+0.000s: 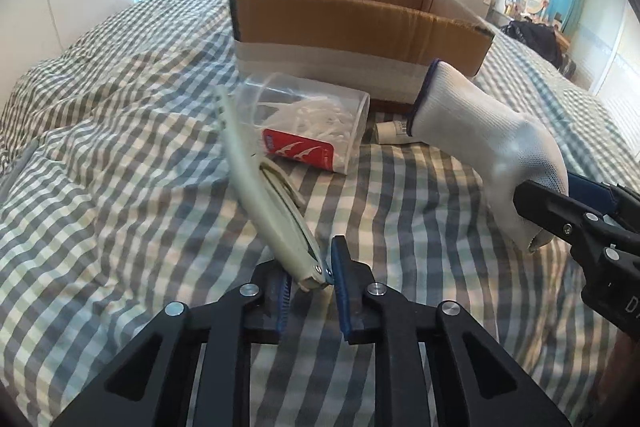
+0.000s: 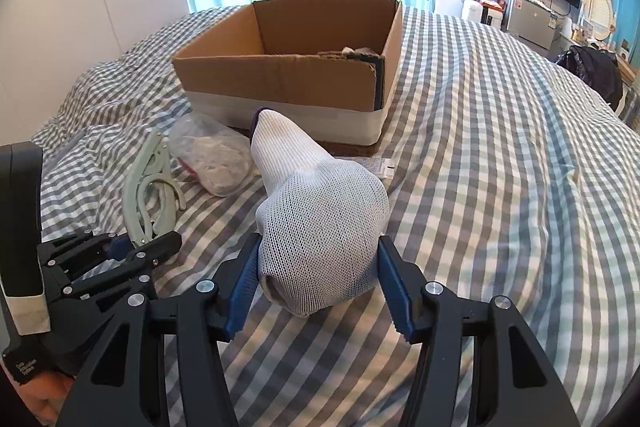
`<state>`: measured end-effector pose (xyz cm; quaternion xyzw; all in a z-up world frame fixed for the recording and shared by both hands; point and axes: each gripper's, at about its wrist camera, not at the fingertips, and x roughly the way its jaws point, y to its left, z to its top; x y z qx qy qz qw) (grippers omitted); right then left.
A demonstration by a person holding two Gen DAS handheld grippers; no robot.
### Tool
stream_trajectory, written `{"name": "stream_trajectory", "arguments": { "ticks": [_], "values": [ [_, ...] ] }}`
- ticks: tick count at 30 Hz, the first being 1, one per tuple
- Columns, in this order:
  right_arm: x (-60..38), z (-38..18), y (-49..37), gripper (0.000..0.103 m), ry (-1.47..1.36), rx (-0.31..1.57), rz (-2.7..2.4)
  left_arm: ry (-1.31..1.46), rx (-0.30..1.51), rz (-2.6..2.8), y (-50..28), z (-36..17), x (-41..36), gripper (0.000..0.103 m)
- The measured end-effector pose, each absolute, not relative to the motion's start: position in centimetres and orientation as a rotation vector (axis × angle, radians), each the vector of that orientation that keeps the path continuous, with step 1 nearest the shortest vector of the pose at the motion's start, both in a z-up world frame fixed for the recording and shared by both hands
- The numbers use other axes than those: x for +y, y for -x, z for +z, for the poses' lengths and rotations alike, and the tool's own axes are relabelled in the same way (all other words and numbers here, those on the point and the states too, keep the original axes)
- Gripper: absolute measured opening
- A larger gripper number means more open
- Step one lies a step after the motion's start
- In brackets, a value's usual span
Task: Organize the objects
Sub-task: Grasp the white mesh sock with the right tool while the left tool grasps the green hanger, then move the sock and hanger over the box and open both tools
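Both fingers loaded: left gripper [image 1: 310, 285] pinching hanger [image 1: 260, 183], right gripper [image 2: 316, 291] clamping glove [image 2: 320, 219]; lift clear over box [image 2: 280, 75] wall.

One cardboard box [image 1: 352, 27] sits at the upper centre of the frame. One clear plastic tub [image 1: 316, 123] of white floss picks lies at centre. One pale green folding hanger [image 1: 264, 187] runs from centre to lower centre. One white knit glove [image 1: 492, 147] is at the right. One small white tube [image 1: 394, 131], partly hidden, lies right of centre. Two grippers show: the left gripper [image 1: 312, 283] at lower centre, the right gripper [image 2: 316, 287] at lower centre of its own view.
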<state>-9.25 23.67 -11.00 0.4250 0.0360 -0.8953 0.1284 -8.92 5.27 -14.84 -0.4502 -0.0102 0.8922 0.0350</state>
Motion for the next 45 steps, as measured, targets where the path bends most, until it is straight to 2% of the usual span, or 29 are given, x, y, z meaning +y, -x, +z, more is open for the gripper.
{"name": "stream_trajectory", "arguments": {
  "ticks": [5, 9, 24, 32, 37, 45],
  "values": [
    [23.3, -9.7, 7.6, 0.056, -1.202, 0.096, -2.615, 1.302, -0.075, 2.777, 7.9, -12.6, 3.5, 0.01],
    [22.9, -7.6, 6.5, 0.053, -1.142, 0.111, -2.632, 1.201, -0.045, 2.806, 7.3, -10.2, 3.1, 0.009],
    [22.8, -0.2, 5.5, 0.053, -0.91, 0.141, -2.728, 0.992, -0.106, 2.851, 8.0, -4.7, 2.0, 0.009],
    [23.0, 2.5, 9.0, 0.053, -0.832, 0.118, -2.751, 0.755, -0.131, 2.845, 12.1, -1.0, 1.8, 0.009],
    [23.2, 3.5, 12.4, 0.053, -0.798, 0.073, -2.766, 0.698, -0.156, 2.843, 16.4, 0.7, 2.0, 0.009],
    [22.4, 2.3, 20.2, 0.053, -0.843, 0.062, -2.765, 0.734, -0.089, 2.844, 23.4, -0.6, 3.7, 0.009]
  ]
}}
